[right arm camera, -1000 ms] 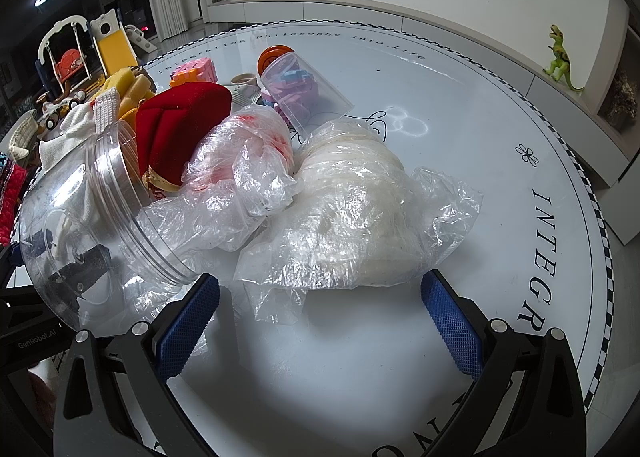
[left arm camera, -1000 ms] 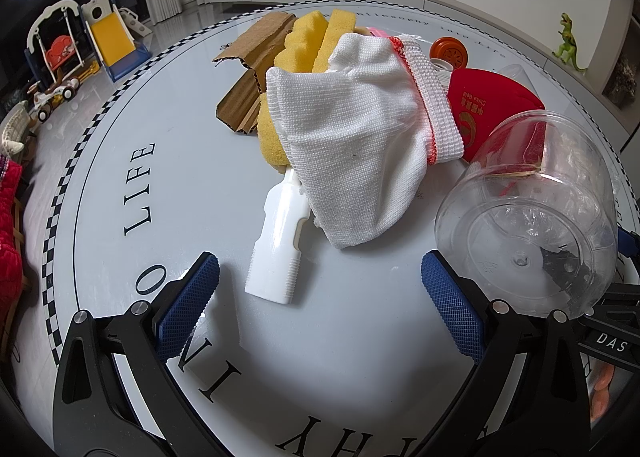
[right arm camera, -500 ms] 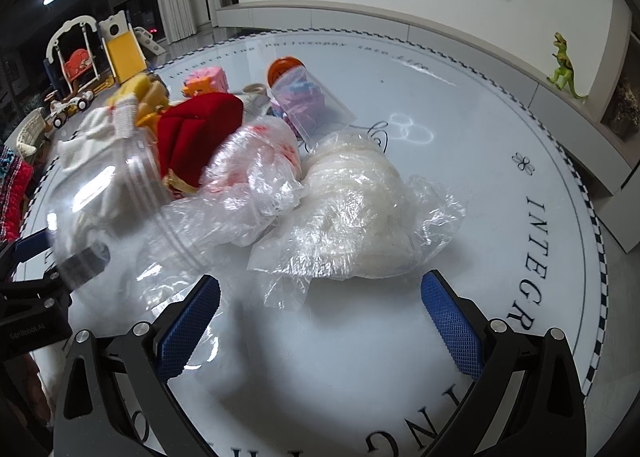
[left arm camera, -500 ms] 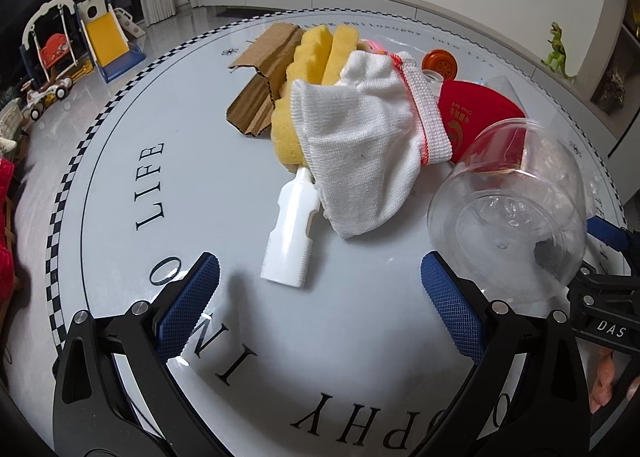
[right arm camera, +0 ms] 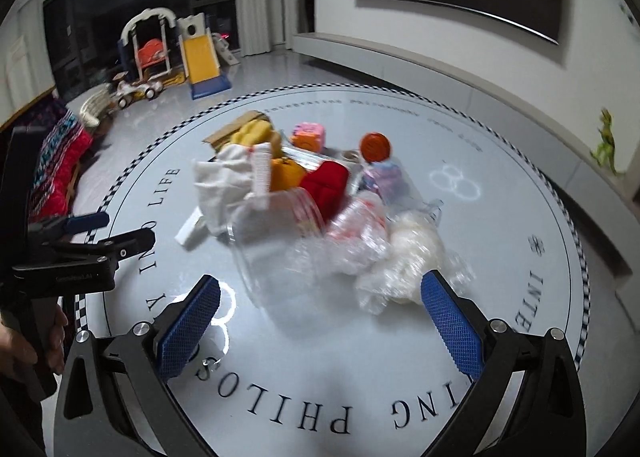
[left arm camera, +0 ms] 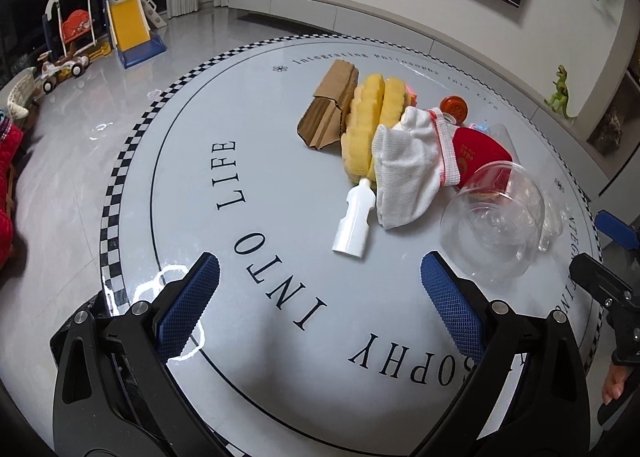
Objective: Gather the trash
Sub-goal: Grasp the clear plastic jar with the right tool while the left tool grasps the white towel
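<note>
A pile of trash lies on the round white table (left arm camera: pixel 208 217). In the left wrist view I see torn cardboard (left arm camera: pixel 329 111), yellow sponges (left arm camera: pixel 372 125), a white cloth (left arm camera: pixel 408 169), a white plastic bottle (left arm camera: pixel 354 221), a red packet (left arm camera: pixel 478 155) and a clear plastic jar (left arm camera: pixel 494 225) on its side. The right wrist view shows the jar (right arm camera: pixel 280 233), crumpled clear plastic bags (right arm camera: pixel 396 253) and the red packet (right arm camera: pixel 326 187). My left gripper (left arm camera: pixel 320 293) is open, short of the bottle, holding nothing. My right gripper (right arm camera: pixel 320 317) is open, short of the bags.
An orange-lidded container (right arm camera: pixel 376 155) and a pink toy block (right arm camera: pixel 308 135) sit behind the pile. A toy slide and swing (left arm camera: pixel 104 25) stand on the floor at far left. A green dinosaur figure (left arm camera: pixel 562 91) stands on the ledge at right. A hand (right arm camera: pixel 24 353) holds the left gripper's handle.
Both grippers have drawn back and up from the pile, so the trash looks smaller and farther. The jar and the rest of the pile have stayed on the table. Both grippers stay open.
</note>
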Demonstrator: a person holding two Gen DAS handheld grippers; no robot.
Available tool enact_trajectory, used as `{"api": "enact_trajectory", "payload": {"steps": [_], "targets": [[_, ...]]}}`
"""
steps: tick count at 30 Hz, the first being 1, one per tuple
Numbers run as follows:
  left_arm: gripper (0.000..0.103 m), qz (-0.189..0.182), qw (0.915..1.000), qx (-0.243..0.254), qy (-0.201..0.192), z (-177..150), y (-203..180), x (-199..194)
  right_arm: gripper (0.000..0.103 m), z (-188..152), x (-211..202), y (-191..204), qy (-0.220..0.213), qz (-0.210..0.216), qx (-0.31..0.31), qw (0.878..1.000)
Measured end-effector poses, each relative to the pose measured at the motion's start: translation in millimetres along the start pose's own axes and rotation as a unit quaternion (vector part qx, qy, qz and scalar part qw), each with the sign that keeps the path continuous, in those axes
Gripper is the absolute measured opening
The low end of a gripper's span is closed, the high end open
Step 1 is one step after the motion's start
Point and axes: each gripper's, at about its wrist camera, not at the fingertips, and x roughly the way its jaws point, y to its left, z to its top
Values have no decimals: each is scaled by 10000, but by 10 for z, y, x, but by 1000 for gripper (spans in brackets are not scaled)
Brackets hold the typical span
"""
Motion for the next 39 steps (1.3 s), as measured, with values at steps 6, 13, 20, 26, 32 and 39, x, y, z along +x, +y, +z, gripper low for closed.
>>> {"api": "enact_trajectory", "payload": {"steps": [6, 13, 20, 26, 32, 39], "targets": [[98, 42, 9999, 76, -128, 46, 62, -96, 97, 156, 298, 300, 178, -31, -601, 9980], [98, 16, 10000, -46, -34, 61, 159, -35, 67, 226, 526, 452, 269, -435, -1131, 9923], [98, -26, 10000, -14, 69, 70, 113, 34, 64, 270, 527, 281, 285, -156, -887, 9955], [98, -83, 9999, 49, 92, 102, 25, 55, 63, 253, 403, 51, 191, 477, -216, 9984], [98, -132, 9997, 198, 79, 216, -153, 121, 63, 229, 119, -174, -120, 729, 255, 9969], [89, -340, 9979, 549, -2, 360, -503, 326, 63, 254, -50, -430, -363, 838, 607, 9940]]}}
